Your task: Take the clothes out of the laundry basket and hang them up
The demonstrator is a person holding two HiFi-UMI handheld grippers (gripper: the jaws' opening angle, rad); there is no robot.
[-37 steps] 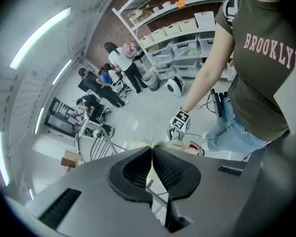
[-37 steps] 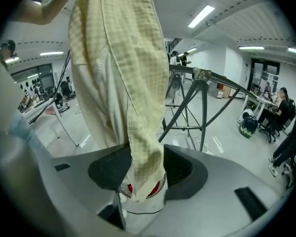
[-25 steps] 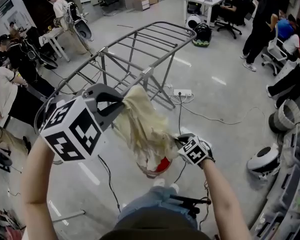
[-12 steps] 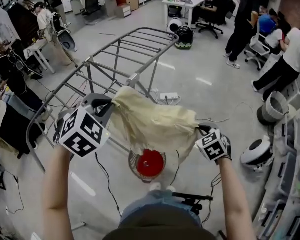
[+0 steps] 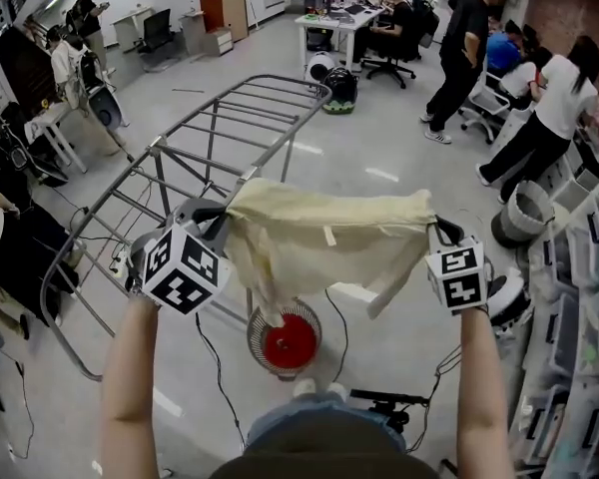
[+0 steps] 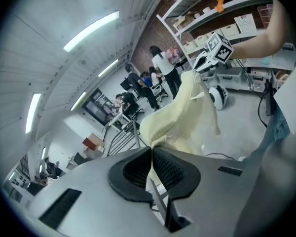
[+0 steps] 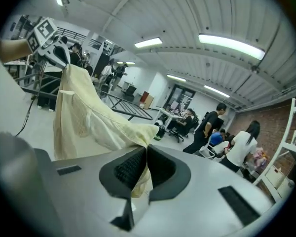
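Clothes at this moment means one pale yellow garment (image 5: 324,233), held up in the air and stretched wide in front of the person, its top edge running between the two grippers. At the left, the left gripper (image 5: 223,216) is clenched on the garment's upper left corner. Its own view shows the two black ribbed pads pressed together with yellow cloth pinched in the seam between them. Behind that corner and reaching away to the far left stands a grey metal drying rack (image 5: 230,118), with its near end showing just past the cloth's left edge. Low in the middle, on the floor (image 5: 399,148) near the person's feet, sits a round wire laundry basket (image 5: 253,337) with something red inside. The garment hangs above it, with a loose flap and a thin strap dangling down. At the right, the right gripper (image 5: 436,230) grasps the garment's upper right corner, its pads likewise closed tight on a fold of the cloth. On the far right, several people (image 5: 554,103) stand and sit around desks and office chairs.
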